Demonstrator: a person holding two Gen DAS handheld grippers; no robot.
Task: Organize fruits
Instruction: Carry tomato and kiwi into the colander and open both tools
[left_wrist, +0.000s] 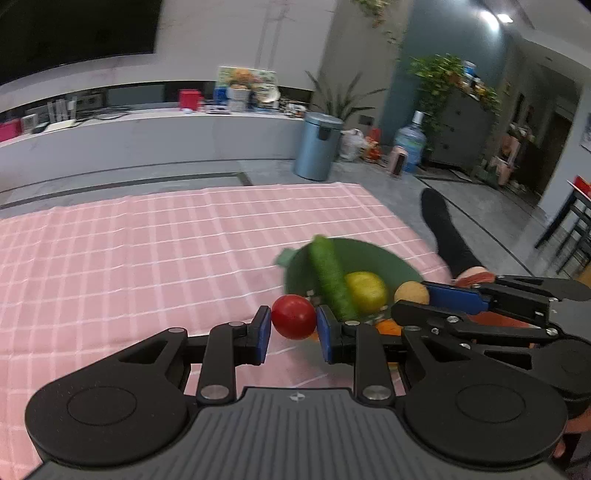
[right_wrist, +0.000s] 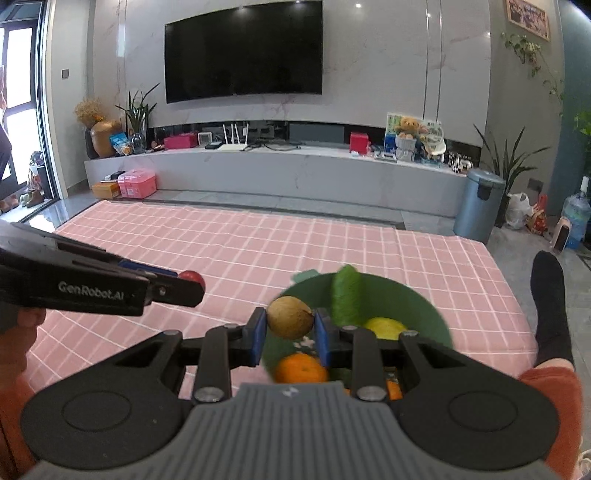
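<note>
My left gripper is shut on a red tomato and holds it above the pink checked cloth, just left of the green bowl. My right gripper is shut on a brown kiwi and holds it over the bowl's left rim. The bowl holds a cucumber, a yellow lemon and an orange. The right gripper also shows in the left wrist view with the kiwi. The left gripper shows in the right wrist view.
The cloth covers the floor in front of a white TV bench. A blue-grey bin stands past its far right corner. A person's black-socked leg lies along the cloth's right edge.
</note>
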